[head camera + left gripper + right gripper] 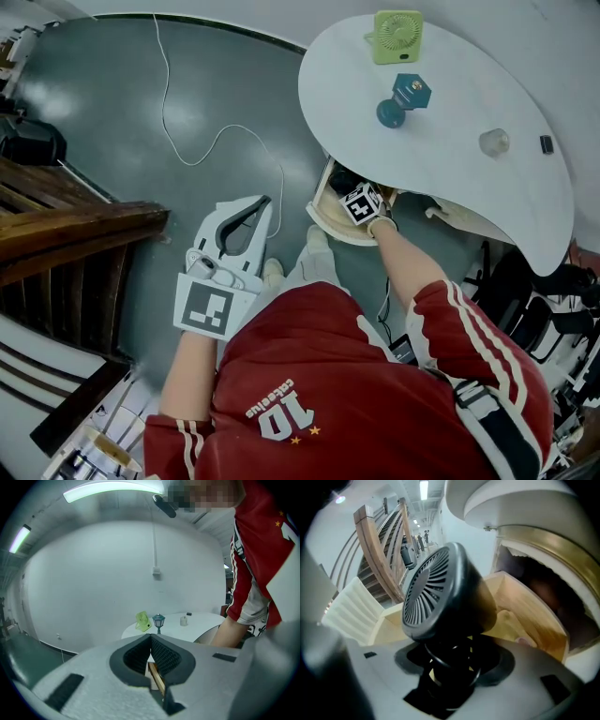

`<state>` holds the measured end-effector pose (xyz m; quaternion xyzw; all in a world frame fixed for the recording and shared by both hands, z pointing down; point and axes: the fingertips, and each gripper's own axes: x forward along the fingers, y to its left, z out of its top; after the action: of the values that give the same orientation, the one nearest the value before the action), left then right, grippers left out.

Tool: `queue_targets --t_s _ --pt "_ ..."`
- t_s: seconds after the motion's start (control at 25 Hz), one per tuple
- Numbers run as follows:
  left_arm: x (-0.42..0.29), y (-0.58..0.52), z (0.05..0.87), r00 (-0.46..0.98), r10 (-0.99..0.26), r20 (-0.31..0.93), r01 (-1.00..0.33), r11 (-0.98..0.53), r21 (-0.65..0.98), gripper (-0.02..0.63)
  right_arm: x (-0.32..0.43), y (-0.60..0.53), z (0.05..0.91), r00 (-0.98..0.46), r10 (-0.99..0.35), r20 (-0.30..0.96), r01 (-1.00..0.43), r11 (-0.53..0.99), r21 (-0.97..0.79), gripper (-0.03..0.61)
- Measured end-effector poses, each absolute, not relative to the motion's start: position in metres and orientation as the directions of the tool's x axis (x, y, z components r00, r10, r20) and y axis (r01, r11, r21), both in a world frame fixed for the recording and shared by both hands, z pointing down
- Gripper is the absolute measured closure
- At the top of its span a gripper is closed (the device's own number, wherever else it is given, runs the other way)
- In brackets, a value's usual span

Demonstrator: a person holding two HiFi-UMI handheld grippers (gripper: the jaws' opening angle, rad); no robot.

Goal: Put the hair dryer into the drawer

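Black hair dryer (440, 592) at centre frame, head low inside the open wooden drawer (534, 625), handle between the jaws of the right gripper (450, 665), opening now and loosening off it. Release step, seemingly; next calls for drawing straight back without snagging the looped cord (440, 660), then shutting the drawer. Otherwise inside: only a pale blurred shape (508, 620). Left gripper (150, 637), lower centre, closed on nothing.

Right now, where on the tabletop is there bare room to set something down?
Bare: the table between the blue lantern and the edge over the drawer; the stretch between lantern and clear cup. Crowded: around the green fan at the far edge, and the drawer, holding the hair dryer.
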<state>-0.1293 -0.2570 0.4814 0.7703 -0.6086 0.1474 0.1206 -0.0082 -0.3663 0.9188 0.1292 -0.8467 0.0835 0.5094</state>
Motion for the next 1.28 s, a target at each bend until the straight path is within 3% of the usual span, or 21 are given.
queue_targets --t_s 0.36,1.28 --pt "-0.143 -0.249 0.488 0.185 -0.906 0.38 -0.981 -0.191 0.022 0.614 -0.002 -0.374 0.919 -0.401 -0.187 0.897 -0.366 0.93 0.03 0.313" --pt "-0.153 -0.229 0.467 0.214 -0.936 0.279 -0.975 -0.222 0.006 0.614 -0.004 -0.364 0.864 -0.412 -0.297 0.861 -0.212 0.951 0.227 0.309"
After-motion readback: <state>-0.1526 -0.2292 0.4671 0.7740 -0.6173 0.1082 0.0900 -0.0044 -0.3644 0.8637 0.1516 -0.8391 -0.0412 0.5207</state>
